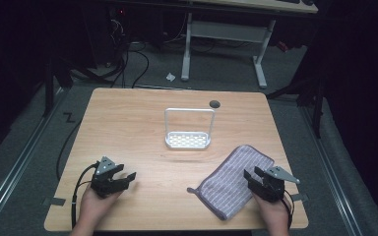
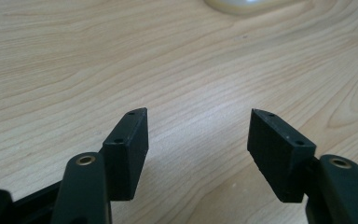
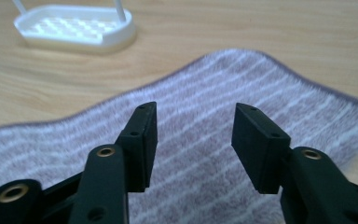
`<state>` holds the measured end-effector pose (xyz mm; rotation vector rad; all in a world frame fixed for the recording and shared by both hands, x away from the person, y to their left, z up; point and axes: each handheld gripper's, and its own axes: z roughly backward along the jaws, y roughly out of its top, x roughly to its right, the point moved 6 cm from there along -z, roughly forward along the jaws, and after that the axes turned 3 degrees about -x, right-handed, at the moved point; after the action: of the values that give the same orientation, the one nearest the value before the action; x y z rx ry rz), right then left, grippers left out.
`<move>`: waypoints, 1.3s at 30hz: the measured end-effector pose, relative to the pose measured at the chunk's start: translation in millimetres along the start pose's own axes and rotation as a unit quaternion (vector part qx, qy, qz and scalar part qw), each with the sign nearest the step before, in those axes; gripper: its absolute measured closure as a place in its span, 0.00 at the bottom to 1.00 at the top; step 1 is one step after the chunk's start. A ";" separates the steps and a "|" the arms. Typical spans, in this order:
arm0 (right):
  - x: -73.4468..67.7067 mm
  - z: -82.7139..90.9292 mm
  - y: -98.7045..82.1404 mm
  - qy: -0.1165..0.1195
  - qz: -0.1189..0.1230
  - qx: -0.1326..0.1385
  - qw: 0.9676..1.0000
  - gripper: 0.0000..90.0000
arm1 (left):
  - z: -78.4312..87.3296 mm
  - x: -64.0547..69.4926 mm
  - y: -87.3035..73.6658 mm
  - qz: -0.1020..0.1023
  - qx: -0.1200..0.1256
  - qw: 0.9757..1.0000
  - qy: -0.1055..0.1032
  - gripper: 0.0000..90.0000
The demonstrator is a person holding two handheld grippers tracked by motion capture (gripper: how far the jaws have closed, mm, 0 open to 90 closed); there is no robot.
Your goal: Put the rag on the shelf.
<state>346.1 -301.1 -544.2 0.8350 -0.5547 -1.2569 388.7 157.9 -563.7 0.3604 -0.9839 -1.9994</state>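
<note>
A striped grey cloth [image 1: 235, 181] lies flat at the lower right of the table [image 1: 128, 123]. The right gripper [image 1: 257, 174] sits over its right edge, jaws apart, perhaps just above the fabric. A white rack [image 1: 188, 139] stands mid-frame. At lower left, the left gripper [image 1: 127, 175] rests over bare wood, jaws apart.

A dim lab or workshop room. A wooden table [image 1: 128, 123] stands on grey carpet [image 1: 29, 142], with cables [image 1: 128, 59] trailing beneath a white-legged desk [image 1: 261, 64] behind.
</note>
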 end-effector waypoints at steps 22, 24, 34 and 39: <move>37.4 -8.4 -18.8 -0.007 -0.046 -0.080 0.996 1.00 | -3.7 31.2 11.4 0.005 -0.009 0.997 -0.074 0.93; 40.2 -13.7 -14.9 -0.007 -0.036 -0.079 0.996 1.00 | -6.2 29.2 8.8 0.014 -0.019 0.997 -0.067 0.91; 16.7 -43.7 3.1 0.013 0.015 -0.074 0.997 1.00 | -8.6 28.9 6.8 0.015 -0.025 0.997 -0.070 0.84; -4.1 -40.8 -1.0 0.028 0.039 -0.077 0.996 1.00 | -13.6 46.6 11.8 -0.001 -0.027 0.995 -0.091 0.88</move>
<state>375.8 -287.4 -569.1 0.7095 -0.4360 -1.1849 375.5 109.9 -558.7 0.1498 -1.0383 -2.0840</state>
